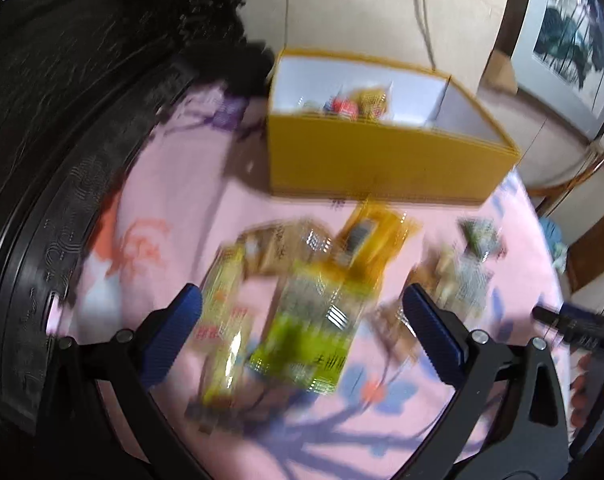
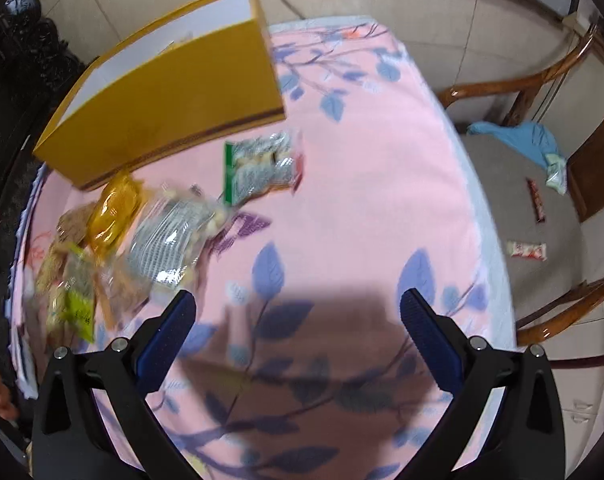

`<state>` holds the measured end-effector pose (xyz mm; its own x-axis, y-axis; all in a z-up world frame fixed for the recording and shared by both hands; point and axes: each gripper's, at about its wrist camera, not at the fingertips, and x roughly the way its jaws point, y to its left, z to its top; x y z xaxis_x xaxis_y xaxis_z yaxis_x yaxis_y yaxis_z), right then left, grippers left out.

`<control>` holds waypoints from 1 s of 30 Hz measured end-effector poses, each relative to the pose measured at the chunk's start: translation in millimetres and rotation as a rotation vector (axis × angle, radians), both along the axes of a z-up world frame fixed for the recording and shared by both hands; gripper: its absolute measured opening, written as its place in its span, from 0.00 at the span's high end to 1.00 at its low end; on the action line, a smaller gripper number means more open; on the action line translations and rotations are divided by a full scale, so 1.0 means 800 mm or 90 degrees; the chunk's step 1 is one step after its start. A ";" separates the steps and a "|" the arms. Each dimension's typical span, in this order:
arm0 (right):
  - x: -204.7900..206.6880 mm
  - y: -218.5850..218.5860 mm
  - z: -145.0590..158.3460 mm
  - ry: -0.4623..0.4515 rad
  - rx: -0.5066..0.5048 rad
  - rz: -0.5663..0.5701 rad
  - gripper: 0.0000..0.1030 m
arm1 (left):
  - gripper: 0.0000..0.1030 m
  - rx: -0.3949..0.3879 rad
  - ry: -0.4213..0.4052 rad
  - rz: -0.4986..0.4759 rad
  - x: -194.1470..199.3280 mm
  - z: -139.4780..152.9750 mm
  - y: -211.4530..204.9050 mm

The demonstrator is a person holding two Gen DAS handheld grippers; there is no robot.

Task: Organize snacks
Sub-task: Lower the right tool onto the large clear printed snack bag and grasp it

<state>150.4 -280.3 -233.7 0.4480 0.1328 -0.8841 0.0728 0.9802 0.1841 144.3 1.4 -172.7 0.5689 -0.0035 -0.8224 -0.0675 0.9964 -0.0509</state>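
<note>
Several snack packets lie on a pink flowered cloth [image 1: 162, 208]. In the left wrist view a green packet [image 1: 313, 320] sits between the wide fingers of my left gripper [image 1: 302, 300], which hangs open above it and holds nothing. A yellow-green packet [image 1: 222, 320] and an orange packet [image 1: 373, 236] lie close by. A yellow box [image 1: 381, 160] with a few snacks inside stands behind them. My right gripper [image 2: 298, 304] is open over bare cloth [image 2: 361, 200]. A clear packet [image 2: 174, 236] and a green-edged packet [image 2: 262, 168] lie ahead to its left, before the yellow box [image 2: 162, 100].
A dark carved piece of furniture [image 1: 62, 120] borders the cloth on the left. Right of the table stands a wooden chair [image 2: 533, 92] with a blue cloth [image 2: 529, 140]. Two snack bars [image 2: 527, 250] lie on the grey seat below the table's right edge.
</note>
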 end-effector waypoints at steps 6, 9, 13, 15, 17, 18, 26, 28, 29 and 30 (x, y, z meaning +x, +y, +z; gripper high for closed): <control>0.033 0.041 0.010 0.019 0.097 0.000 0.01 | 0.02 -0.041 0.019 0.004 -0.037 -0.012 0.011; 0.059 0.063 0.006 0.039 0.135 -0.010 0.01 | 0.02 -0.061 0.008 0.002 -0.044 -0.005 0.012; 0.087 0.093 -0.005 0.072 0.121 -0.009 0.01 | 0.02 -0.075 0.001 0.009 -0.051 -0.001 0.018; 0.096 0.101 -0.013 0.088 0.104 -0.022 0.01 | 0.02 -0.082 0.004 0.016 -0.054 -0.002 0.022; 0.099 0.103 -0.019 0.099 0.097 -0.043 0.01 | 0.02 -0.094 0.011 0.023 -0.058 -0.005 0.028; 0.101 0.103 -0.023 0.108 0.101 -0.052 0.01 | 0.02 -0.096 0.012 0.026 -0.059 -0.005 0.030; 0.121 0.108 -0.045 0.149 0.084 -0.073 0.01 | 0.02 -0.126 0.025 0.052 -0.059 -0.012 0.047; 0.124 0.108 -0.052 0.167 0.082 -0.078 0.01 | 0.02 -0.124 0.028 0.054 -0.056 -0.013 0.048; 0.125 0.108 -0.054 0.171 0.083 -0.081 0.01 | 0.02 -0.123 0.030 0.053 -0.055 -0.014 0.048; 0.126 0.108 -0.057 0.174 0.082 -0.083 0.01 | 0.02 -0.123 0.031 0.052 -0.055 -0.014 0.048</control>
